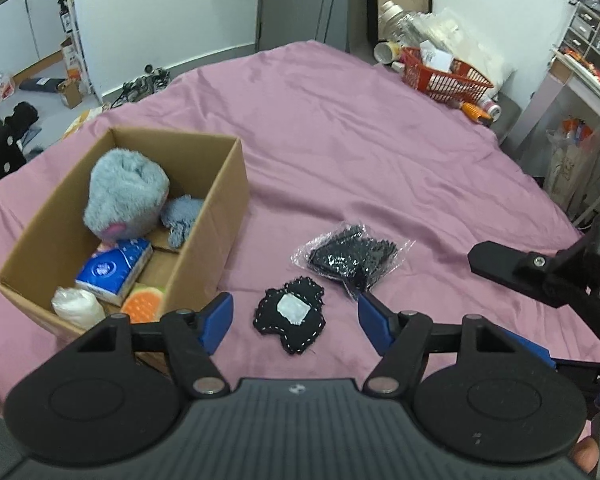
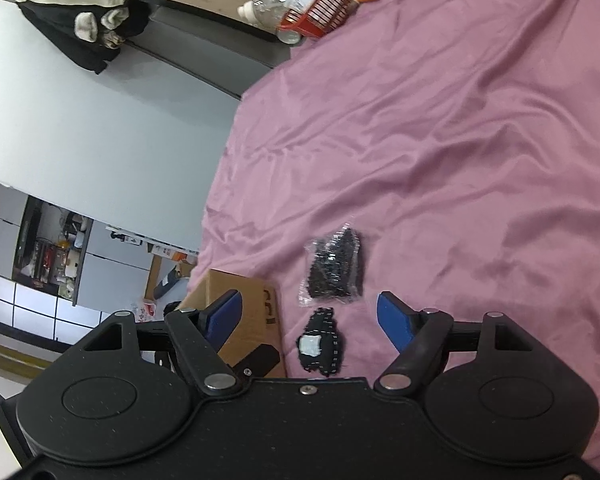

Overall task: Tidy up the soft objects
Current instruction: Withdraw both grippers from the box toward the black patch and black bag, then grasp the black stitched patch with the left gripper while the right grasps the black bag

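A cardboard box [image 1: 216, 216] on the pink bedsheet holds a grey plush toy [image 1: 124, 196], a blue-grey cloth [image 1: 182, 216], a blue tissue pack [image 1: 116, 266], a white roll [image 1: 78, 306] and an orange sponge [image 1: 142, 304]. A black patch with white stitching [image 1: 290, 320] lies on the sheet between my left gripper's [image 1: 294, 316] open fingers. A clear bag of black sequined fabric [image 1: 350, 258] lies just beyond it. My right gripper [image 2: 310, 318] is open and empty above the same patch [image 2: 320, 344] and bag [image 2: 334, 270]; the box [image 2: 248, 320] is at its left.
A red basket [image 1: 440, 72] with bottles and clutter sits at the bed's far corner. The right gripper's black body [image 1: 540, 276] shows at the right of the left wrist view. The floor left of the bed carries boxes and cables. Shelves stand at the right.
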